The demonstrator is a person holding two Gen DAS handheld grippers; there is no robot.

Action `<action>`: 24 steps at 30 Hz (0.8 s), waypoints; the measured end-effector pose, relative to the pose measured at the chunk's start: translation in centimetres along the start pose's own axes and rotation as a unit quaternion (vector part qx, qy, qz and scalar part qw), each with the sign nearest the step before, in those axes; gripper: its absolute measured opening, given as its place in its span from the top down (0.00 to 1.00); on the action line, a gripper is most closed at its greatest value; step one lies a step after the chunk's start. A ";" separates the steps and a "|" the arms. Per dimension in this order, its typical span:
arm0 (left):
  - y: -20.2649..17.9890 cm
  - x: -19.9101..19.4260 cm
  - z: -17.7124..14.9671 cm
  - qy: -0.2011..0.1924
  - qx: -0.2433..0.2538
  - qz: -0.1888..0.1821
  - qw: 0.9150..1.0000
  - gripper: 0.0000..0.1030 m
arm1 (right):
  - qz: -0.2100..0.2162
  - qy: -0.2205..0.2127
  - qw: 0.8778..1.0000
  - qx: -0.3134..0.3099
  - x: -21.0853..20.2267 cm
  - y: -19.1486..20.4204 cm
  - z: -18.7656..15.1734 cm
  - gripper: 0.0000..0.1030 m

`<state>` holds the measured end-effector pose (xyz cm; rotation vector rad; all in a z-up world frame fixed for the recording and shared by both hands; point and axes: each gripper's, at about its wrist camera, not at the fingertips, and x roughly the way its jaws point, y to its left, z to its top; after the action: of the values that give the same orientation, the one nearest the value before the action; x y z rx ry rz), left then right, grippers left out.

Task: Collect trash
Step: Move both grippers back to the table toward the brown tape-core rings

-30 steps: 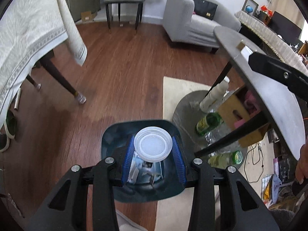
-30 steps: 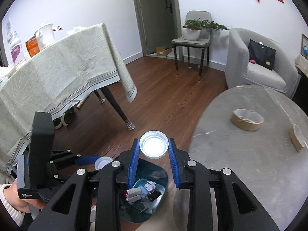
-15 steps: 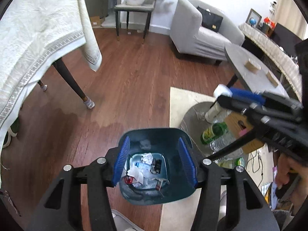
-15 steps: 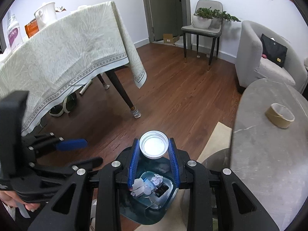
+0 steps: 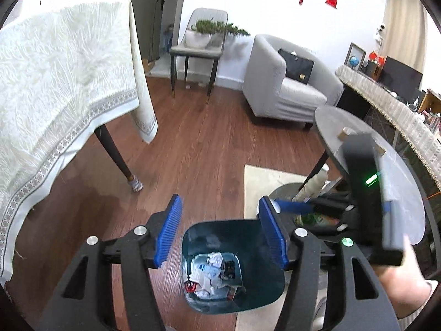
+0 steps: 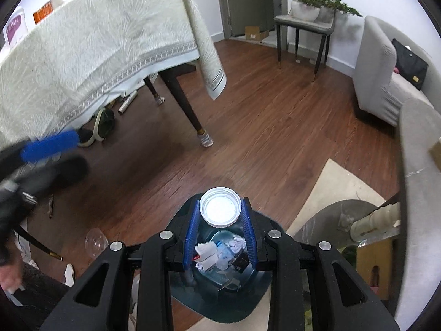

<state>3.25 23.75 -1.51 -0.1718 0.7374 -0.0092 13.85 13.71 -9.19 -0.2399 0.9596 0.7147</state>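
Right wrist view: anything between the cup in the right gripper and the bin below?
Nothing visible. The right gripper is shut on the clear cup, which hangs directly above the open blue trash bin. Below it lies only the trash already inside. The left gripper, open, is off to the left.

My left black tongs with blue pads are spread wide with nothing between them. My right black tongs with blue pads are closed, pressing from both sides on what they hold.
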 end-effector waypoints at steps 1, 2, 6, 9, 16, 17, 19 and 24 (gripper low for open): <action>-0.1 -0.2 0.1 -0.006 0.002 0.001 1.000 0.40 | 0.000 0.006 1.000 -0.003 0.5 0.3 -0.1 0.70; -0.1 -0.6 0.2 -0.013 0.005 0.003 1.000 0.39 | 0.000 0.014 1.000 -0.006 0.9 0.5 -0.3 0.70; -0.6 -1.7 0.7 -0.039 0.009 0.002 0.999 0.39 | 0.001 0.034 0.999 -0.017 2.2 1.3 -0.9 0.70; -0.7 -2.7 1.1 -0.063 0.005 -0.004 0.998 0.39 | 0.001 0.048 0.999 -0.019 2.8 1.5 -1.4 0.70; -1.3 -4.0 1.8 -0.100 0.007 0.002 0.995 0.38 | 0.003 0.067 0.998 -0.020 2.9 1.0 -2.4 0.52; -1.4 -4.1 1.9 -0.101 0.006 0.000 0.995 0.38 | 0.001 0.064 0.998 -0.018 2.6 0.8 -2.5 0.47; -1.5 -4.1 2.1 -0.103 0.001 -0.004 0.995 0.38 | -0.001 0.061 0.998 -0.016 2.1 0.5 -2.5 0.45; -2.3 -4.4 2.8 -0.113 -0.002 -0.006 0.994 0.37 | -0.002 0.043 0.999 -0.012 0.6 -0.2 -2.2 0.45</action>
<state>1.97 22.25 3.77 -0.1780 0.5104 0.0003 12.74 12.81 -10.94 -0.2951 1.0317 0.7180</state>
